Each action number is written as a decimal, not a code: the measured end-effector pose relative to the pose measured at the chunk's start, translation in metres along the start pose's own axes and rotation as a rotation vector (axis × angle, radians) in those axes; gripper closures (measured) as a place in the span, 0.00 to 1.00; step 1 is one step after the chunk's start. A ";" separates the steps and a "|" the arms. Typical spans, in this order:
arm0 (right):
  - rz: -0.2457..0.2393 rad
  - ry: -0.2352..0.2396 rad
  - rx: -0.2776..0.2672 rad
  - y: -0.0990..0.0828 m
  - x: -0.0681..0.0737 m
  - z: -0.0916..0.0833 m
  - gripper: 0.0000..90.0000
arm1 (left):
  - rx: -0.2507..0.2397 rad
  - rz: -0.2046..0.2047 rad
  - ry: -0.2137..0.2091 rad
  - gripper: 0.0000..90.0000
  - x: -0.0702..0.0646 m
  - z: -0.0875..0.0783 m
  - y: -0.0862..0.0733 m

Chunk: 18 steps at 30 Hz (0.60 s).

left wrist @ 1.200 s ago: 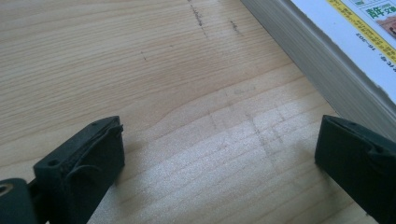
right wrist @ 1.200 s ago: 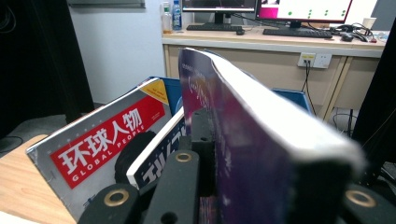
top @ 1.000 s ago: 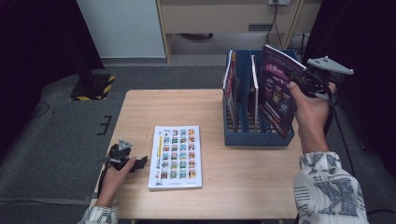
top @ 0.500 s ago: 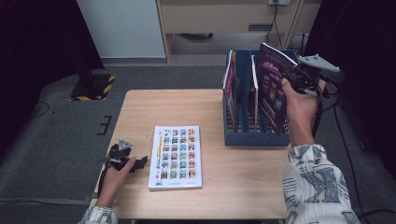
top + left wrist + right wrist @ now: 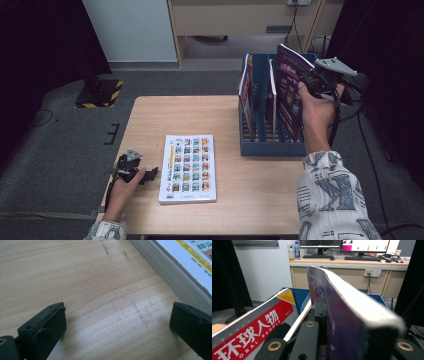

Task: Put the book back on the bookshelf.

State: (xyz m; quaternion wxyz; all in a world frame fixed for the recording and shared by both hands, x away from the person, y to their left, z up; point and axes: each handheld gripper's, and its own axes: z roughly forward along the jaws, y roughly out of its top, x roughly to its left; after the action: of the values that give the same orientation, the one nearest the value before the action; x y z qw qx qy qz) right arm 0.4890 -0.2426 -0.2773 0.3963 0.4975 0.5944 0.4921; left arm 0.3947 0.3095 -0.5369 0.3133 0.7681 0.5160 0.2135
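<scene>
My right gripper (image 5: pixel 309 82) is shut on a thick purple book (image 5: pixel 288 95) and holds it upright over the right slot of the blue file rack (image 5: pixel 272 147); the book's lower edge is inside the rack. Seen from the right gripper view, the purple book (image 5: pixel 342 310) is pinched between the black jaws, its page edge facing up. A white picture book (image 5: pixel 189 167) lies flat on the wooden table (image 5: pixel 150 120). My left gripper (image 5: pixel 150 175) rests on the table just left of it, open, nothing between its fingers (image 5: pixel 45 325). The white book's edge (image 5: pixel 175 277) lies ahead to the right.
A red-covered magazine (image 5: pixel 249 340) and another thin one (image 5: pixel 272 95) stand in the rack's left slots. Beyond the table are a white panel (image 5: pixel 130 30) and a desk with monitors (image 5: pixel 342 243). Dark curtains flank both sides.
The right hand has brought the purple book leftward and slightly lower, from beside the rack to over its right slot. The left gripper and white book have not moved.
</scene>
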 end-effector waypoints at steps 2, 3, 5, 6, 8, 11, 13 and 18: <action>-0.002 -0.003 0.000 -0.001 0.000 0.001 0.94 | 0.000 -0.001 -0.001 0.00 0.000 0.000 0.000; 0.000 -0.004 -0.001 -0.001 0.001 0.001 0.94 | 0.000 0.000 0.000 0.00 0.000 0.000 0.000; -0.001 -0.005 -0.001 -0.002 0.001 0.001 0.94 | 0.000 0.000 0.000 0.00 0.000 0.000 0.000; 0.000 -0.006 -0.001 -0.003 0.001 0.002 0.94 | 0.000 0.000 0.000 0.00 0.000 0.000 0.000; 0.001 -0.008 -0.004 -0.003 0.000 0.002 0.94 | 0.000 0.001 0.000 0.00 0.000 0.000 0.000; 0.007 -0.020 -0.011 -0.003 0.000 0.003 0.94 | 0.001 0.001 0.000 0.00 0.000 0.000 0.000; 0.018 -0.029 -0.022 -0.002 0.001 0.004 0.94 | 0.000 0.001 0.001 0.00 0.000 0.000 0.000; 0.031 -0.044 -0.038 -0.004 0.004 0.015 0.94 | 0.001 0.001 0.000 0.00 0.000 0.000 0.000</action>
State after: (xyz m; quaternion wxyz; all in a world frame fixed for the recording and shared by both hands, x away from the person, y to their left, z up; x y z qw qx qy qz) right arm 0.5014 -0.2356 -0.2839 0.4109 0.5099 0.5682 0.4983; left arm 0.3950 0.3094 -0.5370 0.3131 0.7685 0.5157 0.2133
